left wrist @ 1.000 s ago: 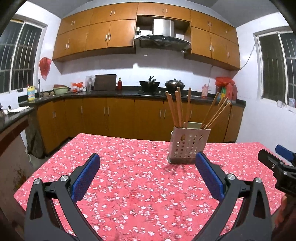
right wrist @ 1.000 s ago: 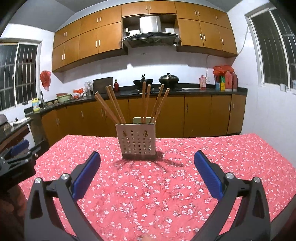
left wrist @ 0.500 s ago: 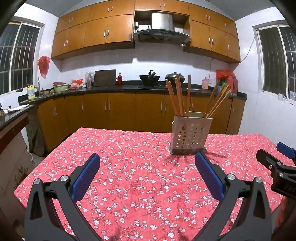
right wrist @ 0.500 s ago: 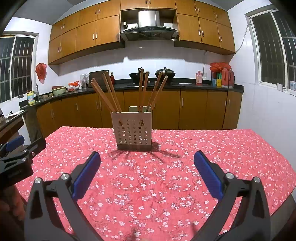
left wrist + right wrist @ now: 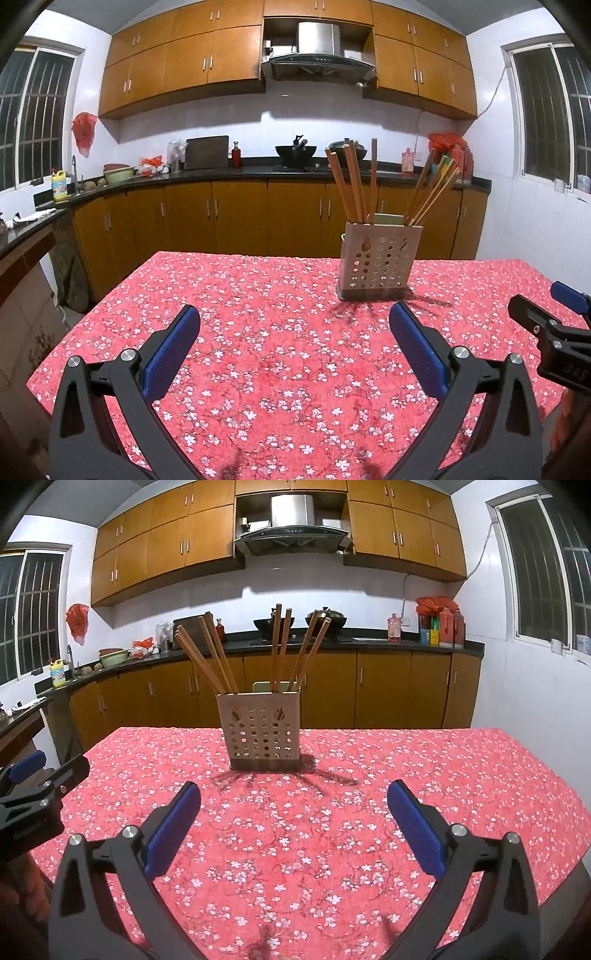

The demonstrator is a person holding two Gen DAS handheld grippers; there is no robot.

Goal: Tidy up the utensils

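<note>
A perforated metal utensil holder [image 5: 376,258] stands upright on the table with the red floral cloth [image 5: 258,332]; it also shows in the right wrist view [image 5: 261,734]. Several wooden chopsticks [image 5: 354,184] stand in it, leaning left and right, also in the right wrist view [image 5: 280,650]. My left gripper [image 5: 295,350] is open and empty above the cloth, well short of the holder. My right gripper [image 5: 293,827] is open and empty, facing the holder. Each gripper shows at the edge of the other's view, the right one [image 5: 554,332] and the left one [image 5: 33,786].
Kitchen counters [image 5: 221,173] with cabinets run behind the table, holding a wok, pots and bottles. The table's left edge [image 5: 92,314] drops to the floor. A chair back [image 5: 266,686] stands behind the holder.
Both grippers have tilted up slightly and drawn back a little; the holder sits a bit higher in both views. Both jaws stay open and empty.
</note>
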